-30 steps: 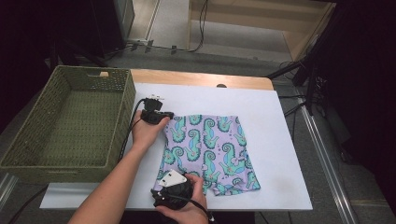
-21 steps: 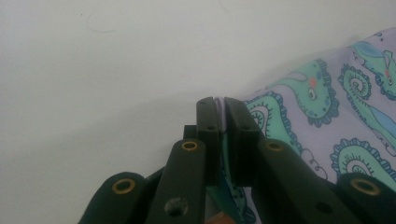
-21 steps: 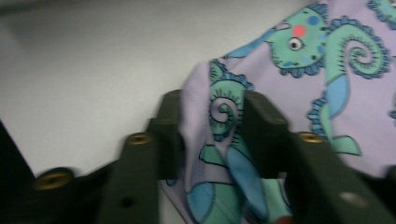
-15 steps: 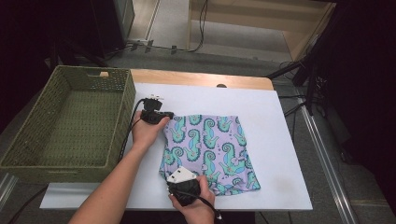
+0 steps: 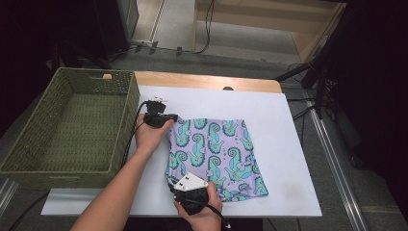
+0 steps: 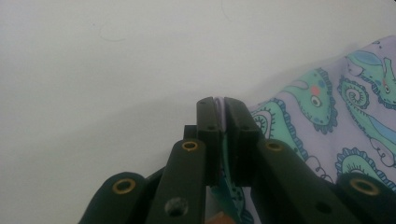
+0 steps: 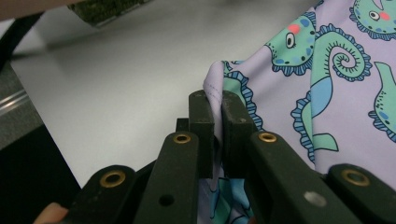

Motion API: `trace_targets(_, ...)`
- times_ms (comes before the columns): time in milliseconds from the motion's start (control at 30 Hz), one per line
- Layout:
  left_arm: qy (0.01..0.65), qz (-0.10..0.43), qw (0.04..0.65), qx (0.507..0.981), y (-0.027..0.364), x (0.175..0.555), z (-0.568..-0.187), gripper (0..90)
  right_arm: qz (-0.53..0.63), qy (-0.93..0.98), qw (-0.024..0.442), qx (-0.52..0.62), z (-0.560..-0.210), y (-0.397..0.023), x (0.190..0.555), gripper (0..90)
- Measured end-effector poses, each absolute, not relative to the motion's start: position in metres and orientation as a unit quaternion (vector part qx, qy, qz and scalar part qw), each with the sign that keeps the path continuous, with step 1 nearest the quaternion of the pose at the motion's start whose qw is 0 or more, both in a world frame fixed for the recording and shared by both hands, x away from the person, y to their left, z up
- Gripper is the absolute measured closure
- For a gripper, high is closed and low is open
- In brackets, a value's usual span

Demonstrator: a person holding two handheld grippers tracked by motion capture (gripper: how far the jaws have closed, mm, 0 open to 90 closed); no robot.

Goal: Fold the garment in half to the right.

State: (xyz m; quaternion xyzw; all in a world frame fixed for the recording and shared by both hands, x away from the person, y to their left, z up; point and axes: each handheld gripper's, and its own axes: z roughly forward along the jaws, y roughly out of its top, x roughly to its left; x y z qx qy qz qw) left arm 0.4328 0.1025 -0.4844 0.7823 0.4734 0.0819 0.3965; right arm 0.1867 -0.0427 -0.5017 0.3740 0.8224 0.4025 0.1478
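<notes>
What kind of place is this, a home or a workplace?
Probably a lab or recording workspace, not a home: a white table on a bare floor with loose cables, dark equipment around it, and a person working a seahorse-print cloth beside a woven basket.

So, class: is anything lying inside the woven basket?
No: in the high view the green woven basket shows a bare floor, and the seahorse cloth lies on the table.
</notes>
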Motion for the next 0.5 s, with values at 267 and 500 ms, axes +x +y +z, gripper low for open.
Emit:
trace_targets(267, 0.477, 0.115, 0.371, 0.789, 0.105, 0.429, -0.478, 84.8, 0.416, 0.819, 0.148, 0.367, -0.498, -0.034, 0.186, 83.4)
trace_targets(500, 0.498, 0.151, 0.354, 0.777, 0.114, 0.425, -0.468, 84.9, 0.428, 0.819, 0.147, 0.354, -0.491, -0.017, 0.188, 83.5)
